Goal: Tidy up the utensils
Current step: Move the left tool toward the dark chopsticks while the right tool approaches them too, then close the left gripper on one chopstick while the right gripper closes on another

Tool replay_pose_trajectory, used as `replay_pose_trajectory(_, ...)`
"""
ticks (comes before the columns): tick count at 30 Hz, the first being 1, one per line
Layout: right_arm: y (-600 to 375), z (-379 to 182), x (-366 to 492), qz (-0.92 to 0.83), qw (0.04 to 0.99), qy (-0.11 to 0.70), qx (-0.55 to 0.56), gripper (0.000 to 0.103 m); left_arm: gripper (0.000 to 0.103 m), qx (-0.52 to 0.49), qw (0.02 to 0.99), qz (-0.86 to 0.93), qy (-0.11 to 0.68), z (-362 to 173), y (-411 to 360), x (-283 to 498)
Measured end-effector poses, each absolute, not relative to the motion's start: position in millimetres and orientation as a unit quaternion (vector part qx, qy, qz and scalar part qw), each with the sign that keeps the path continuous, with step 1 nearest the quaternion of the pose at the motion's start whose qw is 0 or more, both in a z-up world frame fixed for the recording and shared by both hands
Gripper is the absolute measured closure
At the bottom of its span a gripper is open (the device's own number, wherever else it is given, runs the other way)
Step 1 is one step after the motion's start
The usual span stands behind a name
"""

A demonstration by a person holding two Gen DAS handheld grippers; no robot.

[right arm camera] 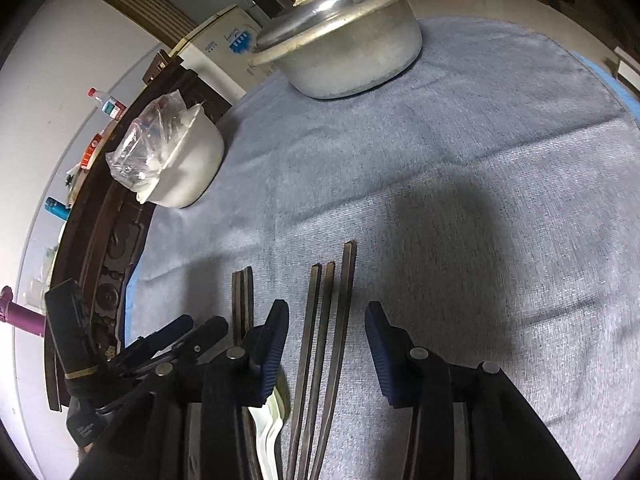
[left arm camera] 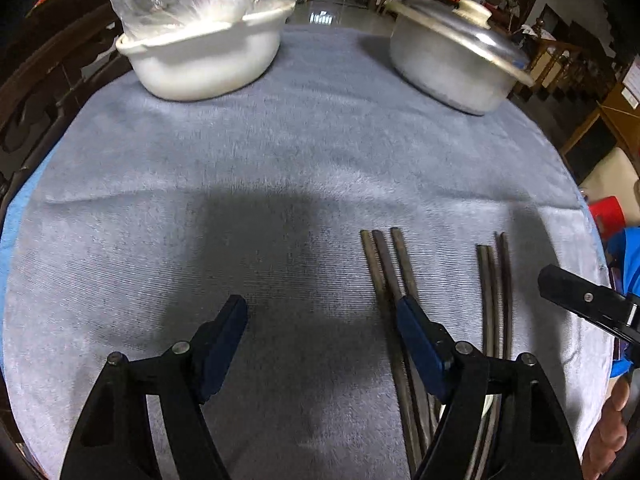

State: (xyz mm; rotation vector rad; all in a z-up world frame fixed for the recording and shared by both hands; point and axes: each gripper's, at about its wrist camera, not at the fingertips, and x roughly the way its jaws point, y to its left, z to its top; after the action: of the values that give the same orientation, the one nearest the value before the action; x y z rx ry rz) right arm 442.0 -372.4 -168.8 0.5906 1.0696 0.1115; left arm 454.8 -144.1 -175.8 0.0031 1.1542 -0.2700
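Dark chopsticks lie on a grey-blue towel in two bundles. In the left wrist view one bundle (left arm camera: 386, 268) runs under my right finger and the other (left arm camera: 496, 288) lies further right. My left gripper (left arm camera: 322, 310) is open and empty, just left of the first bundle. In the right wrist view my right gripper (right arm camera: 326, 316) is open with three chopsticks (right arm camera: 328, 320) lying between its fingers, not gripped. The other bundle (right arm camera: 243, 300) lies left of it, beside the left gripper (right arm camera: 192, 330). A white spoon-like piece (right arm camera: 272, 420) shows under the right gripper.
A white bowl with a clear plastic bag (left arm camera: 204, 52) stands at the back left. A lidded metal pot (left arm camera: 456, 60) stands at the back right; it also shows in the right wrist view (right arm camera: 344, 44). The towel (left arm camera: 280, 152) covers the round table. A dark carved chair (right arm camera: 116, 240) is at its edge.
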Motion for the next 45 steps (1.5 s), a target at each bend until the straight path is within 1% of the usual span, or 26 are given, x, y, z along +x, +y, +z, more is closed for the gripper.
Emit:
replay_pose_trajectory(1,-374,-170,442,0.051,0.818,0.502,0.277,0.061,0.027,0.005,0.834,-0.127,0.537,-175,-145,455)
replay_pose_trajectory(9,-375,-174,441,0.053,0.818,0.501,0.278,0.061,0.027,0.032,0.83,-0.129,0.542,-175,-161,470)
replay_pose_trajectory(12,-376,-173,441,0.054,0.817,0.503,0.277,0.061,0.029,0.039,0.829,-0.14,0.541,-175,-161,473)
replay_pose_trajectory(14,-376,-171,443,0.05,0.816,0.505,0.277,0.061,0.036,0.041,0.826,-0.142,0.543,-174,-157,475)
replay_pose_trajectory(15,-376,-172,445,0.047,0.814,0.509,0.278,0.061,0.041,0.042,0.825,-0.142,0.545,-174,-155,476)
replay_pose_trajectory(17,-374,-173,448,0.042,0.809,0.517,0.277,0.061,0.047,0.042,0.822,-0.15,0.547,-173,-150,478)
replay_pose_trajectory(18,-373,-174,451,0.036,0.807,0.522,0.273,0.061,0.055,0.047,0.821,-0.15,0.548,-173,-148,478)
replay_pose_trajectory(19,-370,-176,453,0.029,0.806,0.529,0.266,0.061,0.057,0.053,0.821,-0.152,0.547,-172,-146,477)
replay_pose_trajectory(21,-366,-179,458,0.017,0.802,0.539,0.257,0.061,0.057,0.052,0.819,-0.156,0.55,-171,-142,478)
replay_pose_trajectory(25,-353,-181,463,-0.002,0.802,0.556,0.221,0.061,0.057,0.018,0.811,-0.164,0.562,-168,-132,480)
replay_pose_trajectory(27,-346,-179,463,-0.015,0.806,0.562,0.187,0.071,0.057,-0.003,0.808,-0.171,0.564,-164,-130,481)
replay_pose_trajectory(28,-343,-178,463,-0.028,0.809,0.566,0.158,0.083,0.057,-0.007,0.81,-0.177,0.559,-162,-131,480)
replay_pose_trajectory(29,-343,-177,462,-0.03,0.811,0.566,0.145,0.088,0.057,-0.004,0.813,-0.179,0.554,-159,-134,479)
replay_pose_trajectory(30,-345,-176,461,-0.03,0.811,0.567,0.142,0.089,0.057,0.003,0.815,-0.181,0.55,-157,-138,477)
replay_pose_trajectory(34,-357,-175,458,-0.028,0.805,0.57,0.162,0.09,0.058,0.054,0.807,-0.166,0.564,-167,-160,475)
replay_pose_trajectory(38,-361,-173,458,-0.015,0.804,0.57,0.17,0.09,0.058,0.087,0.816,-0.161,0.548,-169,-164,472)
replay_pose_trajectory(40,-361,-174,457,-0.013,0.803,0.568,0.178,0.09,0.056,0.102,0.815,-0.159,0.547,-170,-164,471)
replay_pose_trajectory(42,-362,-175,456,-0.011,0.803,0.567,0.183,0.09,0.056,0.101,0.812,-0.155,0.553,-169,-161,473)
replay_pose_trajectory(45,-362,-175,455,-0.009,0.802,0.568,0.185,0.09,0.056,0.07,0.808,-0.158,0.563,-166,-155,477)
